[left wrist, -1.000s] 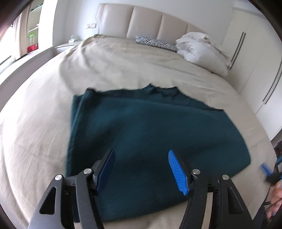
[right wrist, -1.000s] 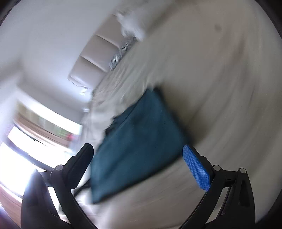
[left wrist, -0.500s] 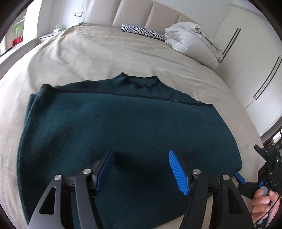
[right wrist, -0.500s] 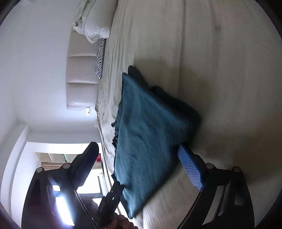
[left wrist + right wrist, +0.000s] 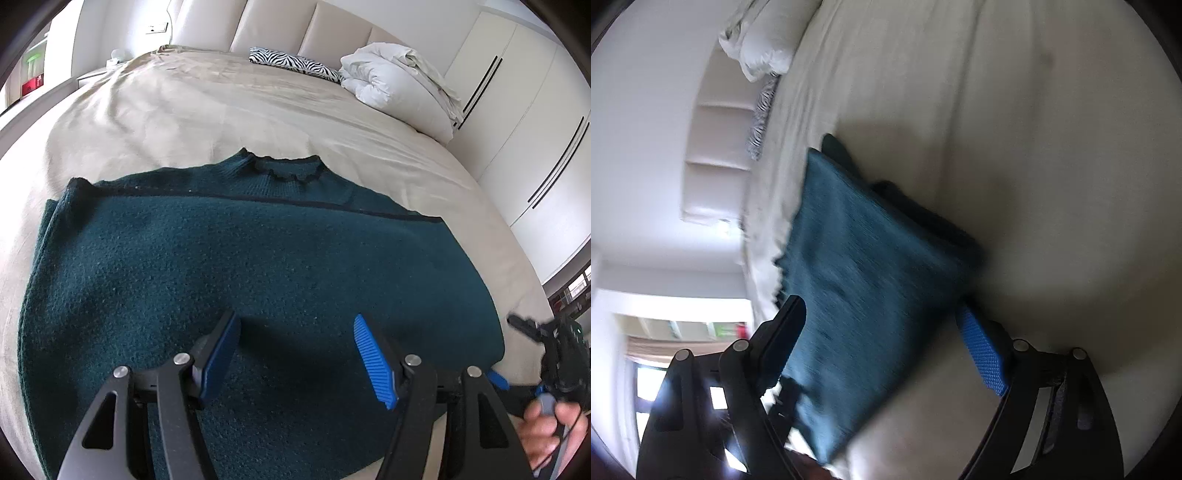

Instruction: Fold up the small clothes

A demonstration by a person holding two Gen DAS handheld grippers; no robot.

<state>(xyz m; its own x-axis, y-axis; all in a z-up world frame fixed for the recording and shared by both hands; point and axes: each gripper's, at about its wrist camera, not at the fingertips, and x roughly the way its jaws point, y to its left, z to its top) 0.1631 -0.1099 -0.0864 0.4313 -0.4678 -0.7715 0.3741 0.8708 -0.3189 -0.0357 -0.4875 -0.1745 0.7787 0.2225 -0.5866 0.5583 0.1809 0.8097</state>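
Observation:
A dark teal knit sweater (image 5: 236,266) lies folded on the beige bed (image 5: 207,107), its neckline (image 5: 284,166) at the far side and the lower part laid up over the chest. My left gripper (image 5: 295,350) is open and empty, low over the sweater's near half. My right gripper (image 5: 882,343) is open, turned on its side at the sweater's right near corner, with the cloth (image 5: 864,280) between its spread fingers. In the left wrist view the right gripper (image 5: 532,354) and the hand holding it show at the far right.
A white duvet bundle (image 5: 399,81) and a zebra-print pillow (image 5: 291,62) lie by the padded headboard (image 5: 295,26). White wardrobe doors (image 5: 524,110) stand along the bed's right side. A nightstand (image 5: 92,75) stands at the far left.
My left gripper has moved forward and lower over the sweater. My right gripper has swung in from the side to the sweater's right near corner. Both stayed open.

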